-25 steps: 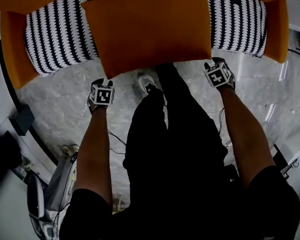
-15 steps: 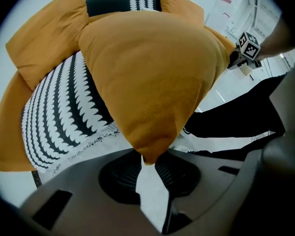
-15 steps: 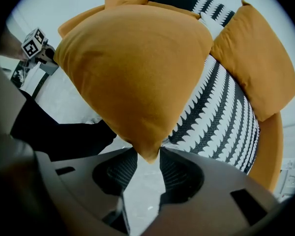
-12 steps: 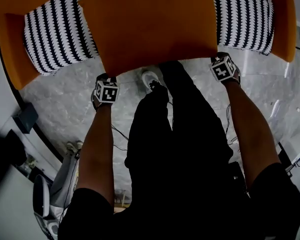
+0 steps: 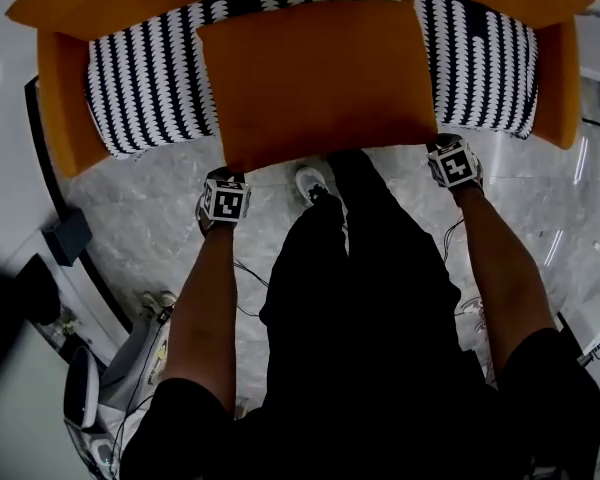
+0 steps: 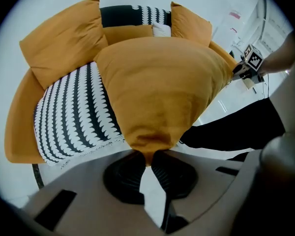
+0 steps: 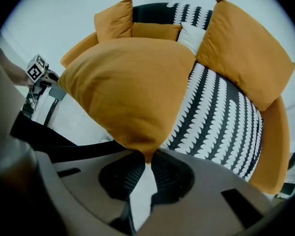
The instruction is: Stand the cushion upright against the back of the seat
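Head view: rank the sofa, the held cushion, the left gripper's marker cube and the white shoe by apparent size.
1. sofa
2. cushion
3. marker cube and shoe: about alike. The cube is nearer the camera and the shoe is partly hidden, so they are unranked.

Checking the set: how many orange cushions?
4: one cushion held by left gripper and right gripper, one at each rear side of the seat, one between those; others may be hidden.

**Three views, one sofa**

My head camera looks steeply down past my arms; the sofa [image 5: 62, 118] lies at 12 o'clock. The cameras on my left hand-held gripper [image 6: 146, 159] and right hand-held gripper [image 7: 147, 161] sit close behind the jaws, facing sofa-ward. All share the cushion [image 5: 320, 78].
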A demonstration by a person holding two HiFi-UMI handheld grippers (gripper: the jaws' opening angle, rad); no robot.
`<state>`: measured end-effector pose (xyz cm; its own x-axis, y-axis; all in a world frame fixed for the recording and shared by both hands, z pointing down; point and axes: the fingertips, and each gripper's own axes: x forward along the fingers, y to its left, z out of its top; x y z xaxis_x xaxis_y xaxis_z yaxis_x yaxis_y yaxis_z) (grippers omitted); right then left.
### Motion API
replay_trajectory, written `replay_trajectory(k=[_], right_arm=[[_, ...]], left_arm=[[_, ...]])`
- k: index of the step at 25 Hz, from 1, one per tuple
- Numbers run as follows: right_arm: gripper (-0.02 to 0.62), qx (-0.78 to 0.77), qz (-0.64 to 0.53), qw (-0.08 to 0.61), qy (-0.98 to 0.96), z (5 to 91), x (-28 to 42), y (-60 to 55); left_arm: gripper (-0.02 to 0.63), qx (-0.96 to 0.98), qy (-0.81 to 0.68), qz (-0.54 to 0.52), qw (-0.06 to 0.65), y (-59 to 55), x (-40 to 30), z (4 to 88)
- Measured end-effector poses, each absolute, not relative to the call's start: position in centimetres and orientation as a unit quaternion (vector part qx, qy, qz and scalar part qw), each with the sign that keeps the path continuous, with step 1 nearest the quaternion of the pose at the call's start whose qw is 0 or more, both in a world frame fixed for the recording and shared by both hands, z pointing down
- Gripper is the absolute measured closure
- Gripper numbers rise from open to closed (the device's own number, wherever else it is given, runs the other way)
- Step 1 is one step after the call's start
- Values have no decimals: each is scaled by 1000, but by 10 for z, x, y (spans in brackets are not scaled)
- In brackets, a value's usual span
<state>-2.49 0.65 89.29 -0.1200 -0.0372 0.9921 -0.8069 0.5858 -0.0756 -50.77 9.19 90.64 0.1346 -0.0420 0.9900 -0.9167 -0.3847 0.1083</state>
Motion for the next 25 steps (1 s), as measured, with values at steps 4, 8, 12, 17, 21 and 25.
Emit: replay_trajectory(k=[4, 8, 12, 17, 21, 25], right_arm=[[538, 331, 333, 551, -690, 863, -33, -12], [538, 354, 324, 522, -705, 834, -36, -38], [538, 362, 327, 483, -727, 804, -44, -59], [540, 364, 341, 441, -746, 767, -42, -83], [540, 379, 339, 385, -770, 730, -45, -121], [541, 395, 333, 333, -789, 700, -52, -172]], left_arm=[[564, 630, -391, 526, 416, 78, -511, 878], [566, 625, -413, 505, 429, 59, -511, 852], [566, 632, -425, 488, 427, 35, -515, 827], [568, 635, -440, 471, 426, 9, -519, 792], [569, 640, -483, 432, 412, -32, -524, 755], [571, 640, -530, 385, 402, -84, -531, 726]])
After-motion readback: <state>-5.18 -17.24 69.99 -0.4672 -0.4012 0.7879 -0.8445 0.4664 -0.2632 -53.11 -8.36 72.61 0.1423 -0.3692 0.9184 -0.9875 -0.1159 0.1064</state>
